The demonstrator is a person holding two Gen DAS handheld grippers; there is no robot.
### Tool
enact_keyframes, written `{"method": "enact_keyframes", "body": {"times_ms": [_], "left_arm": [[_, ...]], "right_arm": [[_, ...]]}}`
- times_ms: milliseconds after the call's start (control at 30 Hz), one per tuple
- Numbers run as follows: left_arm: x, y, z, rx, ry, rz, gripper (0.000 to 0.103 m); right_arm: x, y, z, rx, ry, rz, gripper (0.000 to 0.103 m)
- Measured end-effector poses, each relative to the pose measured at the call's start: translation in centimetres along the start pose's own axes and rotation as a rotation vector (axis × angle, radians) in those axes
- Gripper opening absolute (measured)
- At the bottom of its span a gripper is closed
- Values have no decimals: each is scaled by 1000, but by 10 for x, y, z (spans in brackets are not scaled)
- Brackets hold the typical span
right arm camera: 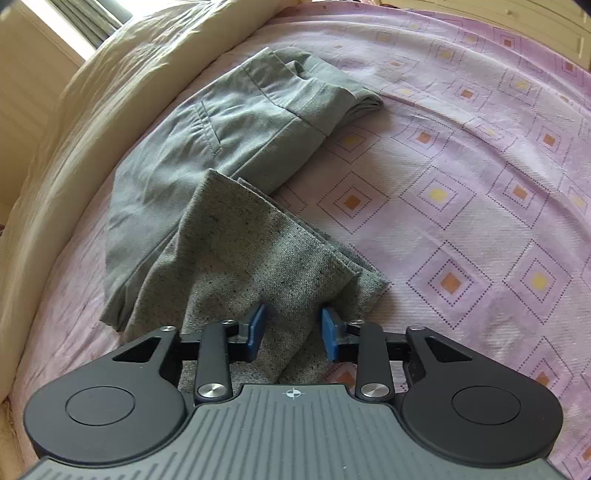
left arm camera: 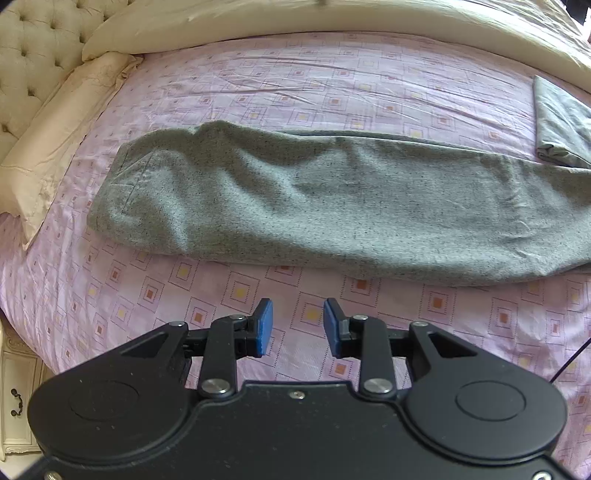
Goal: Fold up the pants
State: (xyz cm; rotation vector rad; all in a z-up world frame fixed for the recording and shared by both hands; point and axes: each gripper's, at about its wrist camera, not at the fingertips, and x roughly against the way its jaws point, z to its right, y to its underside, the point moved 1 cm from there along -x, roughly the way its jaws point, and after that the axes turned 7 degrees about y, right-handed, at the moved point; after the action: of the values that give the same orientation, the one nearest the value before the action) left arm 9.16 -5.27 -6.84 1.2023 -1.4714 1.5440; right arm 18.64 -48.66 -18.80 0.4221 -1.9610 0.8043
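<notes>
Black-framed and blue-padded, the left claw [left arm camera: 298, 326] hung open over the pink bedsheet printed with nested squares [left arm camera: 369, 85], its pads apart with nothing between them. Just beyond it, the speckled grey knit pants [left arm camera: 314, 199] lay lengthwise across the bed, waistband and pocket end to the left near a cream pillow [left arm camera: 62, 136], the legs running off to the right. A cream duvet [left arm camera: 295, 18] was bunched along the far side against a tufted cream headboard [left arm camera: 33, 40].

In the right wrist view, the right claw [right arm camera: 291, 332] stood open astride the leg end of the speckled pants [right arm camera: 258, 258], blue pads either side of the cloth, not pinching it. Behind, a folded smooth grey pair of trousers [right arm camera: 221, 129] lay partly under that hem.
</notes>
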Motion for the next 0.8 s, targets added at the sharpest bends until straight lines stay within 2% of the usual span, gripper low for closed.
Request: {"method": "enact_keyframes", "body": {"times_ms": [33,133,267,367,433,467,767,800], "left_arm": [[0,1,2,-6,-3,-3,41],[1,3,6,-13,-11,-10,41],[0,5,8,-3,-13,-24,41],[1,4,10,-12,-27,-25,41],[1,5,9,-13,-35,-23,41],[0,6,8,-10,-38,-27,41],[-7,16,-3,36,-76,-77,42],[-7,17,-5,39,-82,-80,41]], "right_arm": [[4,-1,-1,27,-19,3,5],[24,-5,-4,121,34,50,5],[12,-7,13,99,67,-36,5],[8,-4,18,110,53,-29,14],[14,-1,23,80,43,-8,32],[16,1,27,66,35,2,35],[-2,2,36,-78,-52,-2,37],[-3,0,33,-79,-46,-10,34]]}}
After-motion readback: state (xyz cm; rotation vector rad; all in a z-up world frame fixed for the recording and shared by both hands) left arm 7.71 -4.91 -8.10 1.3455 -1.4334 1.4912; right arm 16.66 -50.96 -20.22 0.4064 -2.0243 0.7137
